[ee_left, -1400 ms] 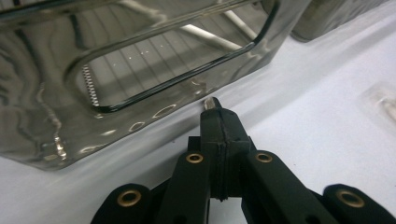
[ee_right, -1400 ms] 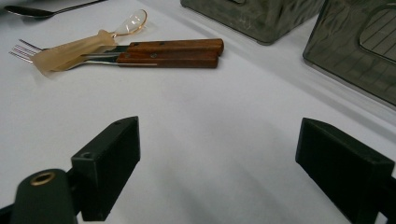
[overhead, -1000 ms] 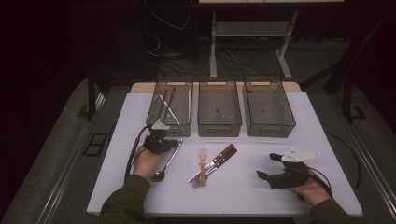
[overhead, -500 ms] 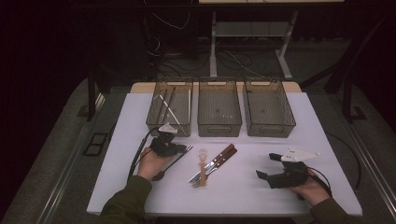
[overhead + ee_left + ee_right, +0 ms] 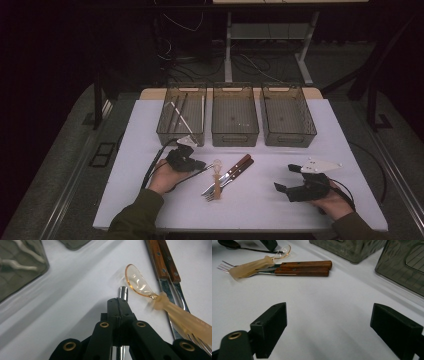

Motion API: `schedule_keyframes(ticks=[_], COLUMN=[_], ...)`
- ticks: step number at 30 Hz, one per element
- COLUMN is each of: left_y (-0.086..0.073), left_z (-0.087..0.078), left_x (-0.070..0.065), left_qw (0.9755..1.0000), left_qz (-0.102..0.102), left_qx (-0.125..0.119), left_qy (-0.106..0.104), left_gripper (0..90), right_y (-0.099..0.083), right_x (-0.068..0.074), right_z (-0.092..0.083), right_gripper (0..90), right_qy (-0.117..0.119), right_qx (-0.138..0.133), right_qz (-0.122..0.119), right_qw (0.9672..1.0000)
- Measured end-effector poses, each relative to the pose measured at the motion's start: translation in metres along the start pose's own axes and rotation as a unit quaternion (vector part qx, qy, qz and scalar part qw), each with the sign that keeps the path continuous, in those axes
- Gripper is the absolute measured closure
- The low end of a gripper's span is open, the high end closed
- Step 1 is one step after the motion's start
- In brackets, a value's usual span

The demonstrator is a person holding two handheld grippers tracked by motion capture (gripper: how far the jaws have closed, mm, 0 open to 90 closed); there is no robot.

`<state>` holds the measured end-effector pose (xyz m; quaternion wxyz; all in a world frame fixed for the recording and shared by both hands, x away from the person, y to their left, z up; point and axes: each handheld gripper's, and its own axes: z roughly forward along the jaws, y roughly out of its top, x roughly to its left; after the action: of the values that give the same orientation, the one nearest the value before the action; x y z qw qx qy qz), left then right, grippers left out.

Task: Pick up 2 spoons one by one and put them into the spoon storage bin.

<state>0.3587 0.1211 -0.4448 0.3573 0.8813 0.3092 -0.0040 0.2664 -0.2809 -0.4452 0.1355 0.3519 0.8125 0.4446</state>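
Left gripper (image 5: 117, 301) clamped on metal spoon (image 5: 123, 293) handle, axis pointing 12 o'clock; left bin (image 5: 181, 114) lies 12 o'clock. Right gripper (image 5: 329, 327) agape, empty.

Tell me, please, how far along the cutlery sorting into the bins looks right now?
Done: the left bin already holds a few utensils. In hand: the left claw is shut on a metal utensil's handle. Left: the amber plastic spoon, two wooden-handled pieces and a fork lie on the table; the right claw is open.
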Motion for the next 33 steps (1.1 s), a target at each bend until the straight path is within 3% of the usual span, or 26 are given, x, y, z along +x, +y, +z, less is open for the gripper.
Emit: schedule_keyframes(ticks=[6, 9, 12, 15, 20, 27, 33], left_y=[0.001, -0.003, -0.012, -0.023, -0.044, -0.076, -0.086], left_z=[-0.004, -0.020, -0.036, -0.051, -0.068, -0.083, -0.084], left_x=[-0.001, -0.001, -0.003, -0.004, -0.008, -0.011, -0.014], left_qw=[0.9999, 0.9998, 0.9992, 0.9984, 0.9966, 0.9937, 0.9939], left_qz=[0.013, 0.017, 0.018, 0.003, 0.008, -0.043, -0.049], left_qx=[0.008, -0.010, -0.027, -0.046, -0.036, -0.046, -0.037], left_qy=[0.004, 0.009, 0.024, 0.034, 0.073, 0.093, 0.092], left_gripper=[89.6, 89.0, 74.4, 65.7, 55.7, 48.3, 48.3], right_y=[0.000, 0.000, 0.000, 0.000, 0.000, 0.000, 0.000], right_x=[0.000, 0.000, -0.001, 0.000, 0.001, 0.001, 0.001], right_z=[0.000, 0.000, 0.000, 0.000, -0.001, 0.000, 0.001], right_gripper=[13.8, 13.8, 13.8, 13.8, 13.8, 13.8, 13.8], right_qy=[0.001, 0.001, 0.001, 0.001, 0.001, -0.001, -0.003], right_qx=[-0.001, -0.001, -0.001, -0.001, 0.000, 0.002, 0.003], right_qz=[0.000, 0.000, 0.000, -0.001, -0.002, 0.000, -0.001], right_qw=[1.0000, 1.0000, 1.0000, 1.0000, 1.0000, 1.0000, 1.0000])
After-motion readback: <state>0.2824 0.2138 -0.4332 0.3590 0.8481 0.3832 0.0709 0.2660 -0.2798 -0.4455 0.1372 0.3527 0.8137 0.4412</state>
